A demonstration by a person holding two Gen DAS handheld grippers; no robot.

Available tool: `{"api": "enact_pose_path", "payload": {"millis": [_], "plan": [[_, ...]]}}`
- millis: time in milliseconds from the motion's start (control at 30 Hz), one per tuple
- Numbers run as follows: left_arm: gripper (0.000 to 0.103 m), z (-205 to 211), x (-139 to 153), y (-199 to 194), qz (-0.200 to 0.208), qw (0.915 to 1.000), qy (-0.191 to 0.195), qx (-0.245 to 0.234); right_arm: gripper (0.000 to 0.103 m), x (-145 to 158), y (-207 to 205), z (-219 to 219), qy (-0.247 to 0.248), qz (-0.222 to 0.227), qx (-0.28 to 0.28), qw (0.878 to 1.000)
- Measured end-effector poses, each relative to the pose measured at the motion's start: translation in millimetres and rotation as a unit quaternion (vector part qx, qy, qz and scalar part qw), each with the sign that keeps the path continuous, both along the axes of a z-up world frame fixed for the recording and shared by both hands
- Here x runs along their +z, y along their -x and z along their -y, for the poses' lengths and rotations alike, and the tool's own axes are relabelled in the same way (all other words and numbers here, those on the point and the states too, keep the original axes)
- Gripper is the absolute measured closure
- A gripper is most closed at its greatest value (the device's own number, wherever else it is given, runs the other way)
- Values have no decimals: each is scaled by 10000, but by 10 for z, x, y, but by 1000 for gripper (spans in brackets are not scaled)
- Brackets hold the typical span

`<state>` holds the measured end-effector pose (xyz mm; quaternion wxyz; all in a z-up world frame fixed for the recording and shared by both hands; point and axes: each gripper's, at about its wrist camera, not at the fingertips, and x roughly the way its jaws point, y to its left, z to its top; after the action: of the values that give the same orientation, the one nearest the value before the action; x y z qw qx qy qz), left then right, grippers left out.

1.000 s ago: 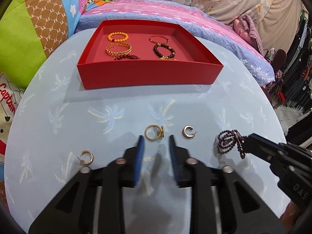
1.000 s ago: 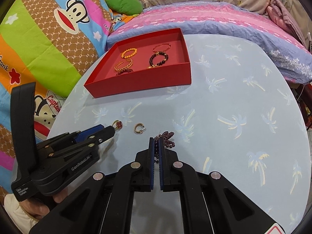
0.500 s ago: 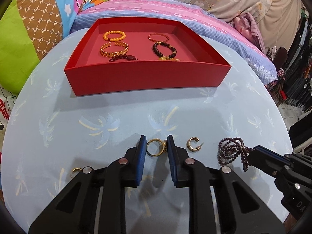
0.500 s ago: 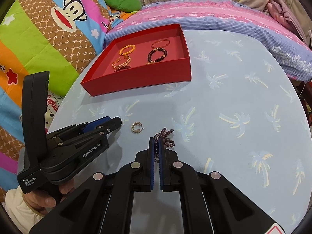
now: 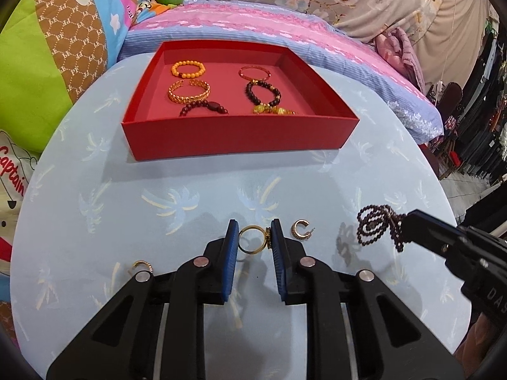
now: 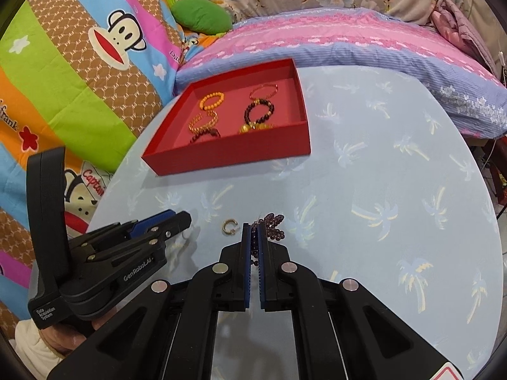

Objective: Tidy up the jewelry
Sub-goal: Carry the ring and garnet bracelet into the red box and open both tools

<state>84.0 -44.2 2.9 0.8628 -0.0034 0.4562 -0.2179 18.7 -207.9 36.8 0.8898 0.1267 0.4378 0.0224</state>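
A red tray (image 5: 234, 137) at the table's far side holds several bracelets (image 5: 189, 93); it also shows in the right wrist view (image 6: 228, 155). My left gripper (image 5: 253, 240) has its blue pads on both sides of a gold ring (image 5: 252, 243) and looks shut on it, at table level. My right gripper (image 6: 252, 231) is shut on a dark purple bead bracelet (image 6: 272, 229), lifted slightly; the bracelet also shows in the left wrist view (image 5: 374, 228). A gold C-shaped earring (image 5: 300, 229) lies between the grippers, and another (image 5: 142, 266) lies at the left.
The round table (image 6: 396, 209) has a light blue cloth with palm prints. Colourful cushions (image 6: 95, 63) and a pink-blue striped pillow (image 6: 348, 41) crowd its far and left edges. The table's right edge drops off to the floor.
My left gripper moved forward over the gold ring and its pads closed in on it. My right gripper stayed shut on the bead bracelet and raised it a little.
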Motion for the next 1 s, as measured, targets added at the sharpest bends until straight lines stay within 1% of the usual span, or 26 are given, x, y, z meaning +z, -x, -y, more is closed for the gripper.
{"api": "enact_pose_path", "payload": {"millis": [167, 333, 433, 567, 633, 767, 1000], "plan": [[83, -68, 191, -47, 84, 9999, 82, 42, 99, 224, -107, 28, 8, 247, 24, 9997], [83, -90, 472, -220, 305, 9993, 192, 34, 99, 511, -366, 46, 26, 561, 108, 9984], [83, -45, 670, -421, 519, 9985, 194, 7, 99, 653, -606, 62, 68, 720, 132, 9973], [83, 65, 816, -735, 708, 9974, 144, -16, 99, 735, -987, 75, 73, 784, 156, 9968], [83, 129, 817, -928, 731, 9973, 99, -18, 99, 741, -1175, 78, 88, 788, 154, 9967], [83, 258, 732, -1307, 642, 9979, 19, -31, 99, 669, -1575, 86, 127, 682, 151, 9975], [83, 475, 444, -1758, 400, 9991, -156, -53, 99, 377, -2128, 200, 99, 425, -46, 9990]]}}
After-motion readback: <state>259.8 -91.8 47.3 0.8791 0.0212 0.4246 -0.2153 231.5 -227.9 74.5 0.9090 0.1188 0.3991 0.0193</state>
